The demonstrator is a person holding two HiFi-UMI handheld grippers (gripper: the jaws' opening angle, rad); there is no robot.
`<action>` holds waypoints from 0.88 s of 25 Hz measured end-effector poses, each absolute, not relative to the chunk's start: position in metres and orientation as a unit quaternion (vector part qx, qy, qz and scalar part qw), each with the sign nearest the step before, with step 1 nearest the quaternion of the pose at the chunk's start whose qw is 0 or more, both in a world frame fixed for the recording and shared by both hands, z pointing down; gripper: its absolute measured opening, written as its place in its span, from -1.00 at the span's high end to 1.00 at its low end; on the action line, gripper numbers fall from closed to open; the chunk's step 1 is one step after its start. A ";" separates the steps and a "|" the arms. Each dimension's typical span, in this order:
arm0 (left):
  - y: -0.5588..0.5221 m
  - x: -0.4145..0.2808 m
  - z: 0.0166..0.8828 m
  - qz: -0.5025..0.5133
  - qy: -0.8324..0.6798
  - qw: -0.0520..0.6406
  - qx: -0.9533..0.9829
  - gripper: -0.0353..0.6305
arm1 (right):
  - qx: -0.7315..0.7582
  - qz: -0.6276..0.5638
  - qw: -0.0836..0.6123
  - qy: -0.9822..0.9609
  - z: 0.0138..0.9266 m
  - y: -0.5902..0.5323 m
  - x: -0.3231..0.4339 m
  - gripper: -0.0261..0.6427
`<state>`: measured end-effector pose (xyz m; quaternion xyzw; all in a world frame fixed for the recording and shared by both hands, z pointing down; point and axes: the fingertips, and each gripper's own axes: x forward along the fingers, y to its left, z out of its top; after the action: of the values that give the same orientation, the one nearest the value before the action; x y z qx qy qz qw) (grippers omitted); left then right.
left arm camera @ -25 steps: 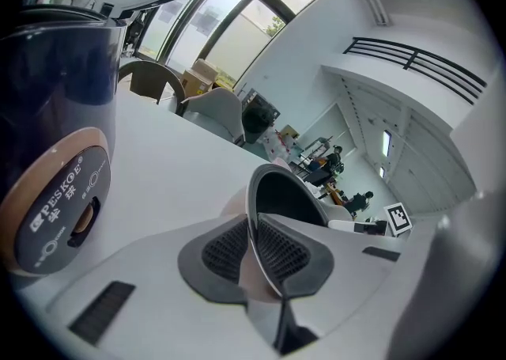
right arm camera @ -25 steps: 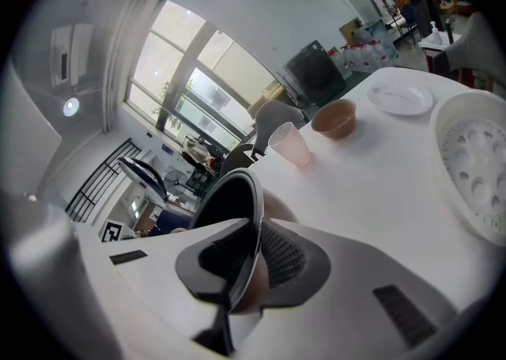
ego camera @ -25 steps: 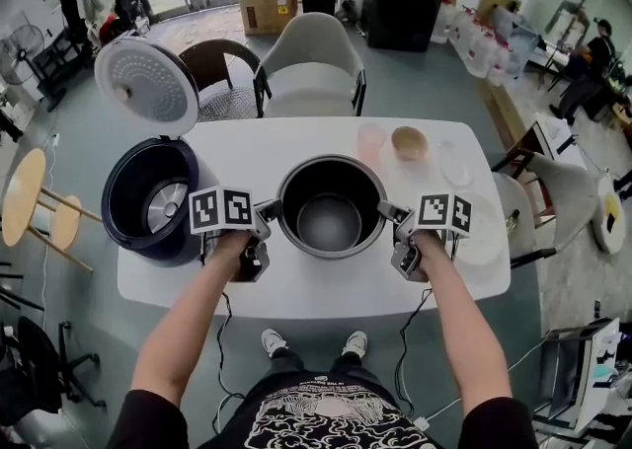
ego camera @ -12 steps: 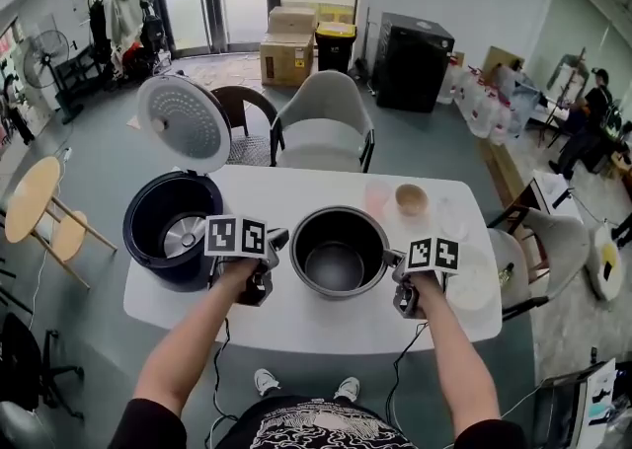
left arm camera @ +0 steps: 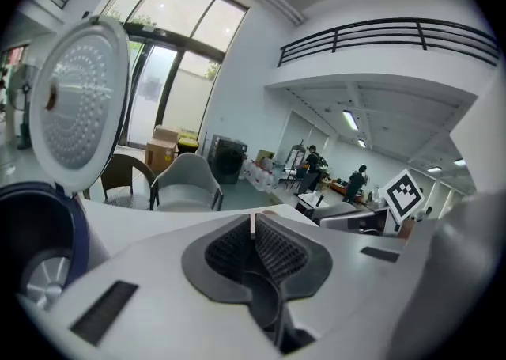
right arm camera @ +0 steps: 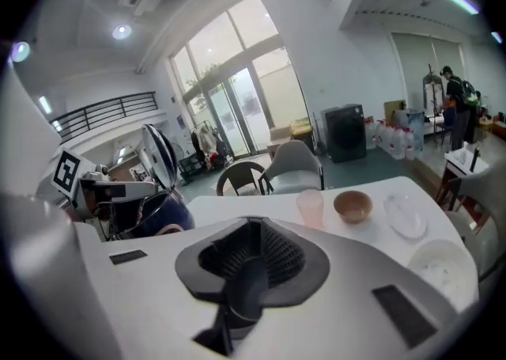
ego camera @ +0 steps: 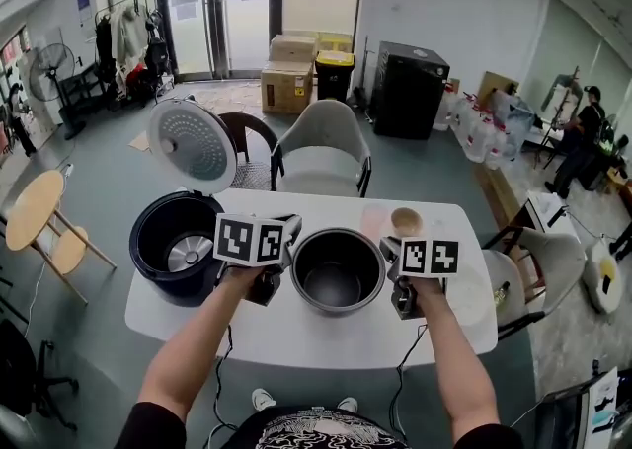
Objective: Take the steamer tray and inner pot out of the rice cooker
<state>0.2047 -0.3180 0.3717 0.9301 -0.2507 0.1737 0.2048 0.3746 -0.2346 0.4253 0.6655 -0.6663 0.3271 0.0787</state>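
Evidently the inner pot [ego camera: 338, 284] is already out of the rice cooker [ego camera: 158, 284], which gapes at the table's [ego camera: 296, 338] left edge, and stands mid-table, upright, mouth up, its axis vertical. The left gripper [ego camera: 288, 240] and right gripper [ego camera: 388, 252] hang over opposite sides of its rim with jaws together on nothing, the right's having just closed further, so it looks released.

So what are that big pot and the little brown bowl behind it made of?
The inner pot looks like metal: it has a pale, shiny rim and a dark matte lining inside, probably a non-stick coating. The bowl is matte tan, perhaps wood or maybe ceramic; it is too small to tell.
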 end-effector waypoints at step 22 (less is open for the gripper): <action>-0.300 0.175 0.306 0.085 -0.294 0.047 0.951 0.86 | 0.711 0.072 0.057 -0.697 0.303 -0.220 0.340 0.88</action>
<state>0.1752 -0.3003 0.3060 0.9510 -0.2935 0.0849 0.0467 0.3399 -0.2197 0.3028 0.7108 -0.6973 0.0722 0.0571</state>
